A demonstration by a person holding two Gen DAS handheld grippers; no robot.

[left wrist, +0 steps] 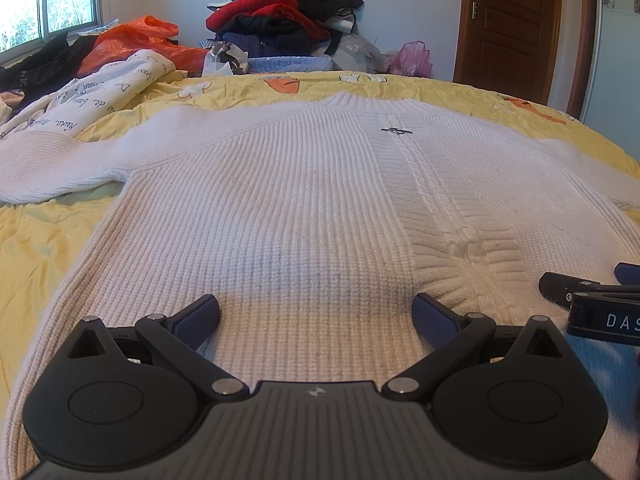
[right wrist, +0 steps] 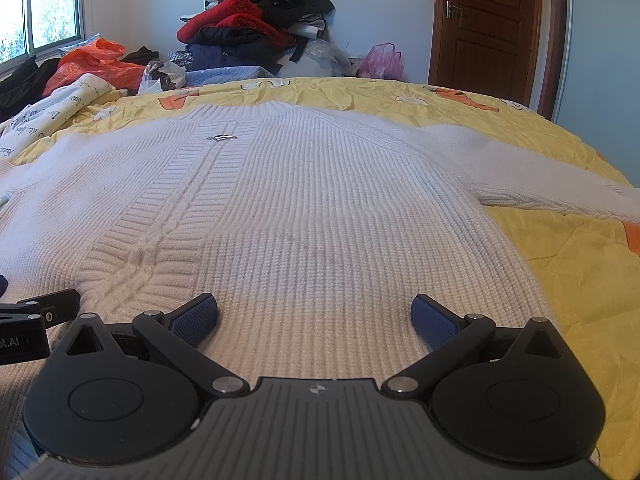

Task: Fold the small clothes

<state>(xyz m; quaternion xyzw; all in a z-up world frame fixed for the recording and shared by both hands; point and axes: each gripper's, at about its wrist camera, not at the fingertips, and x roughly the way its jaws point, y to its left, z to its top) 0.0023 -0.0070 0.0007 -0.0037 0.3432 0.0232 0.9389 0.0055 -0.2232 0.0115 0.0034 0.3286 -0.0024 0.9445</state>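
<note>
A white ribbed knit sweater (left wrist: 288, 200) lies flat on the yellow bedspread (left wrist: 36, 248), collar away from me, both sleeves spread out sideways. It has a cable strip and a small metal emblem (left wrist: 396, 131). It also shows in the right wrist view (right wrist: 312, 208). My left gripper (left wrist: 316, 314) is open and empty over the hem's left half. My right gripper (right wrist: 314, 314) is open and empty over the hem's right half. The right gripper's edge shows at the right of the left wrist view (left wrist: 592, 296).
A pile of dark and red clothes (left wrist: 288, 12) stands beyond the bed's far edge. An orange plastic bag (left wrist: 136, 40) and a printed white cloth (left wrist: 92, 88) lie at the far left. A brown door (left wrist: 516, 20) is at the far right.
</note>
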